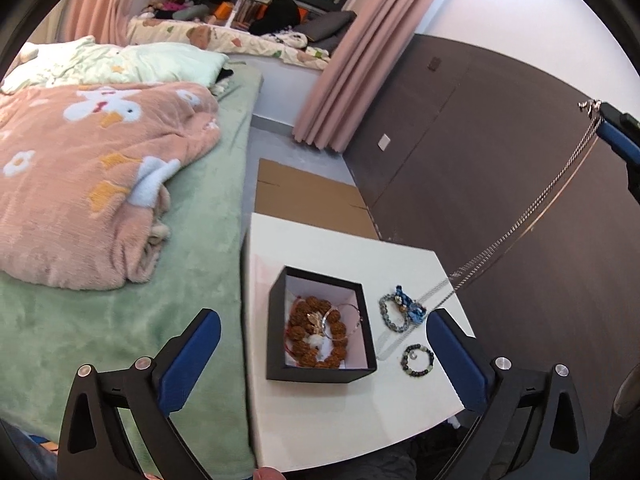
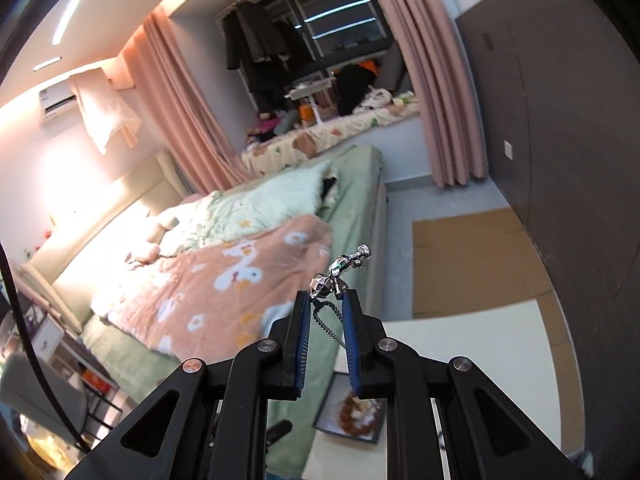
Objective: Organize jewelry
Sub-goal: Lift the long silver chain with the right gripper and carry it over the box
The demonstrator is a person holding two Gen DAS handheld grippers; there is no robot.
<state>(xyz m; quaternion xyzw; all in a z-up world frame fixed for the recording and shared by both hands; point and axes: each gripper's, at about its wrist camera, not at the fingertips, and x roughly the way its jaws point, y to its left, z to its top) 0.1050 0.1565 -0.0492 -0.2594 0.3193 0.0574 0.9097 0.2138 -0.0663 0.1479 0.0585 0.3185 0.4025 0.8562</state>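
A black box (image 1: 280, 332) with a white inside stands on the white table (image 1: 320, 420). It holds a brown bead bracelet (image 1: 304, 344) and a thin silver bangle (image 1: 344, 320). Right of the box lie a grey bead bracelet with a blue charm (image 1: 404, 308) and a dark bead bracelet (image 1: 418, 360). My left gripper (image 1: 324, 340) is open above the box. My right gripper (image 2: 327, 304) is shut on a silver chain necklace (image 1: 532, 216), held high at the right; its silver pendant (image 2: 340, 272) sticks out past the fingertips. The chain hangs down to the table's right edge.
A bed with a green sheet (image 1: 120, 320) and a pink blanket (image 1: 80, 176) lies left of the table. Flat cardboard (image 1: 308, 196) lies on the floor behind the table. A dark wall panel (image 1: 480, 160) and pink curtains (image 1: 360, 60) stand to the right.
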